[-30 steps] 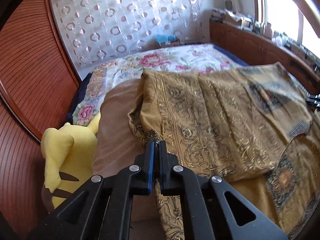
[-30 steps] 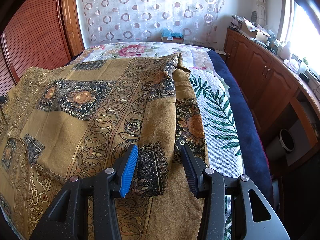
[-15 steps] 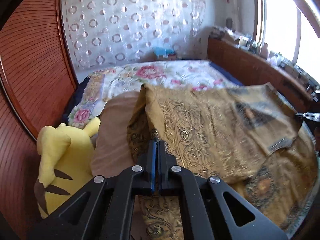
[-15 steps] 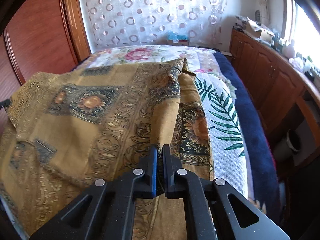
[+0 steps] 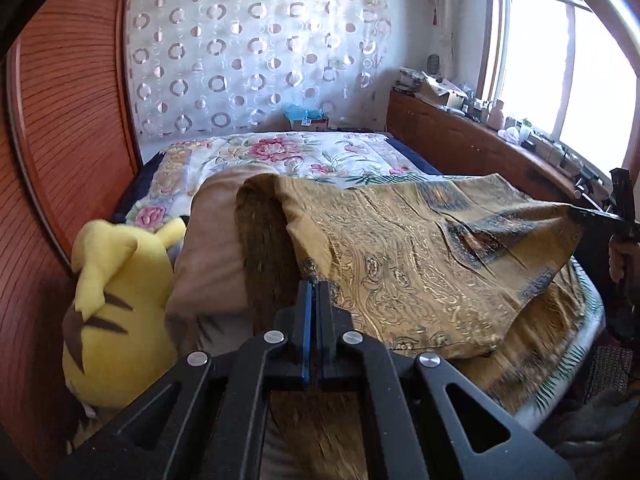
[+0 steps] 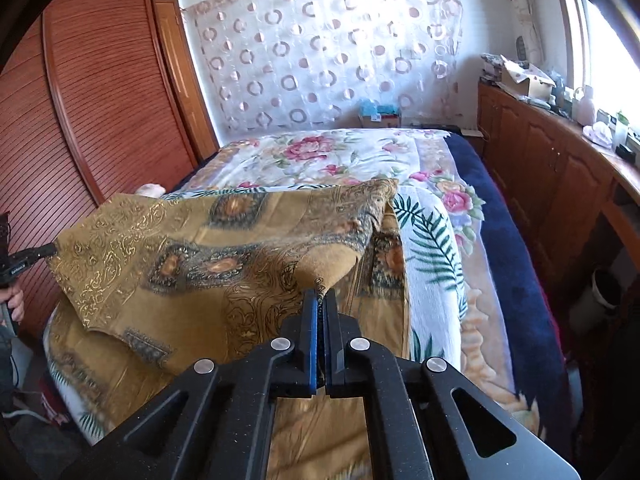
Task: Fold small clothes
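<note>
Mustard-gold patterned garment hangs lifted above the bed, stretched between both tongs over its own lower layer on the palm-leaf bedspread. Left tongs are clenched on one edge of the cloth beside a tan pillow and a yellow plush toy. Right tongs, whose jaws have just been closing, now pinch the opposite edge.

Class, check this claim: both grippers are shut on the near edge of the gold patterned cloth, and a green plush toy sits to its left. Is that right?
One detail is wrong: the plush toy is yellow, as the left wrist view shows. The left gripper and right gripper are indeed shut on the gold patterned cloth.
</note>
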The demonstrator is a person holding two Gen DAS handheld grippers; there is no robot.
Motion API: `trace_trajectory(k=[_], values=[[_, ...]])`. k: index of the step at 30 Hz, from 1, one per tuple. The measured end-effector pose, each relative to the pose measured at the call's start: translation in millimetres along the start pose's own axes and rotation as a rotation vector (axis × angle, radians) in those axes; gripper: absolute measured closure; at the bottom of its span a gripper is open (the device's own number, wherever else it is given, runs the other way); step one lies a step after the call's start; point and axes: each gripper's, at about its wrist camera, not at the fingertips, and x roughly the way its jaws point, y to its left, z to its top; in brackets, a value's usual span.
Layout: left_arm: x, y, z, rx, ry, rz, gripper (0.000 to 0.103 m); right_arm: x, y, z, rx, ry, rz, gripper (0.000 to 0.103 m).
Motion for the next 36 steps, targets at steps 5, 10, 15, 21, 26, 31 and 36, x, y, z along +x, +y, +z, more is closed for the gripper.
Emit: trace_trajectory(k=[5,10,15,21,26,31,36], values=[[-17.2,-0.8,-26.9,-0.036,0.019,0.011,0.101,-23.1,-1.1,-14.9,-0.016,0.002,-0.006,0.101],[-18.7,-2.2,-47.0,-0.056,0.055,0.028,0.101,-32.0,-0.3,-21.6,-0.04,0.028,-0.023,0.101],[-3.1,-6.0,-63.4,-0.056,0.1,0.037,0.101,-5.5,-1.8,-38.4,-0.049,0.095,-0.086,0.101],[-5.4,-6.5,-64.5,-0.082,0.1,0.015,0.099,13.9,-9.9,-39.5,-0.032,0.132,-0.1,0.101],[-14.1,-7.1,-56.2,-0.075,0.07,0.031,0.085,-2.6,1.7,-29.7,-0.077,0.112,-0.133,0.101],[-17.4,-7.7,-49.7,-0.065,0.055,0.052,0.041,-23.1,14.2,-33.6,-0.1,0.061,-0.168,0.092],[-7.8,-3.4,-50.7,-0.096,0.063,0.059,0.025,-17.3,35.3,-28.8,-0.12,0.028,-0.14,0.068]])
